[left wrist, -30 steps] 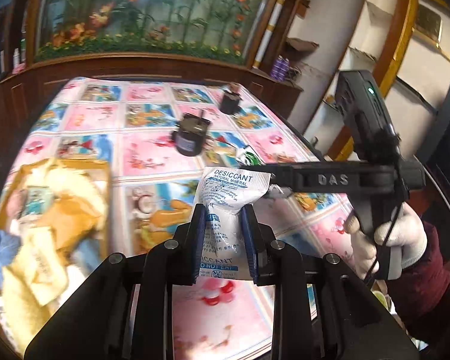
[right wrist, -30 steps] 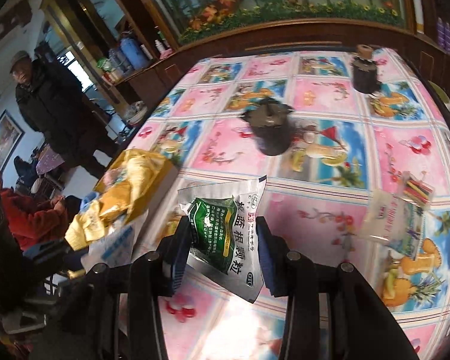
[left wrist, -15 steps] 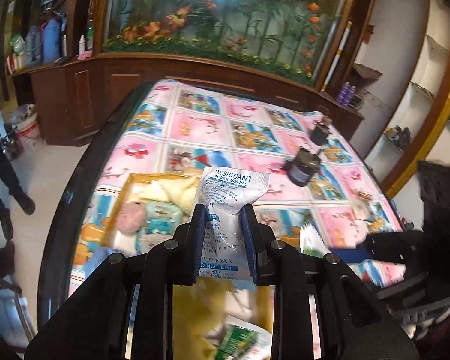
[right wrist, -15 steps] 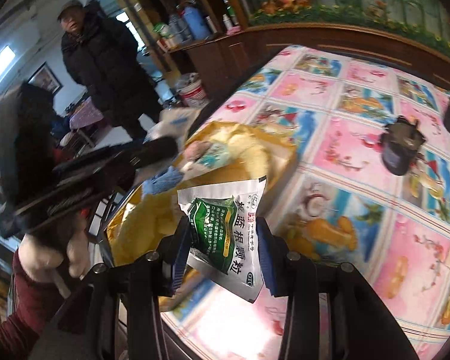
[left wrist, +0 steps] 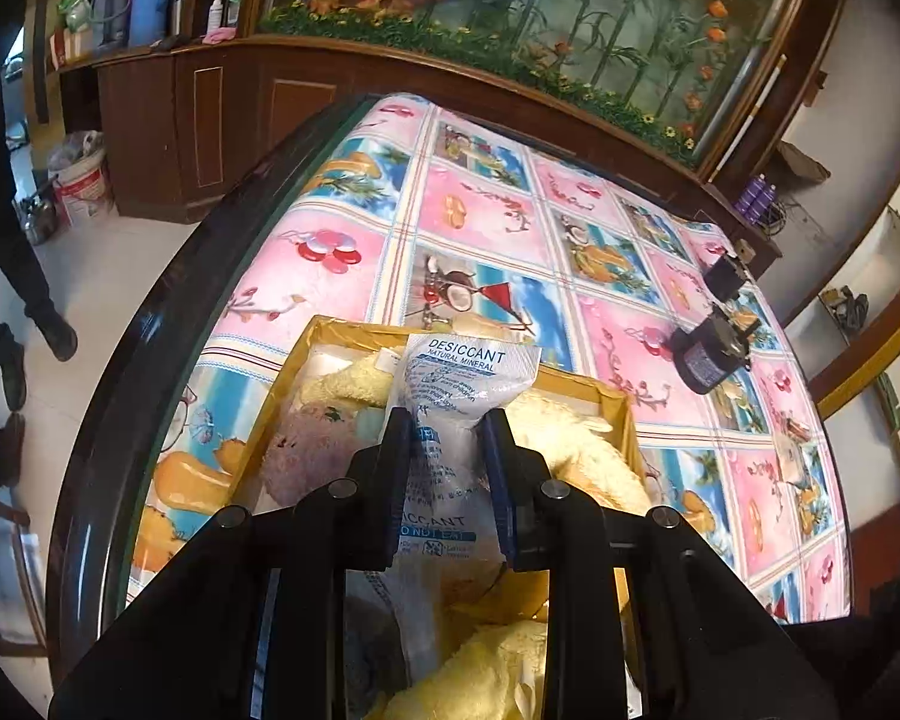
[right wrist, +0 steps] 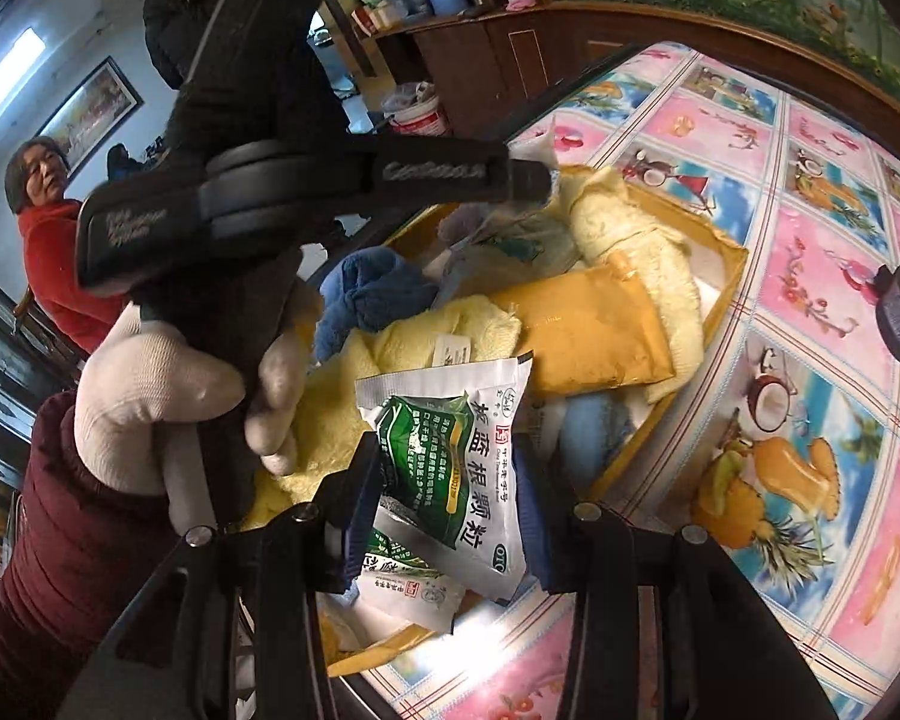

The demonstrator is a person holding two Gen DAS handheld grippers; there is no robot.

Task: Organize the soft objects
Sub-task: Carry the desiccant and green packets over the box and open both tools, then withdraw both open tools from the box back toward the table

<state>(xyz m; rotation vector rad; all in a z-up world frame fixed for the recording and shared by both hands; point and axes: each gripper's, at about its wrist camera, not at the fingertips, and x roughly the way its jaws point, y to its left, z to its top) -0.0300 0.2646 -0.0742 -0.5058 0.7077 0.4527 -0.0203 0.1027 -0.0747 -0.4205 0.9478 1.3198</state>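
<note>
Both grippers have swung from the open tablecloth to above the yellow box; my left gripper pinches the desiccant packet upright, my right gripper pinches the green sachet, box directly beneath both

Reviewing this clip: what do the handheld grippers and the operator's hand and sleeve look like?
Both grippers, left gripper and right gripper, are black plastic linkages with silver pivot bolts and blue finger pads. The left hand wears a white knit glove above a maroon padded sleeve. Embossed lettering marks one body; it is blurred.
</note>
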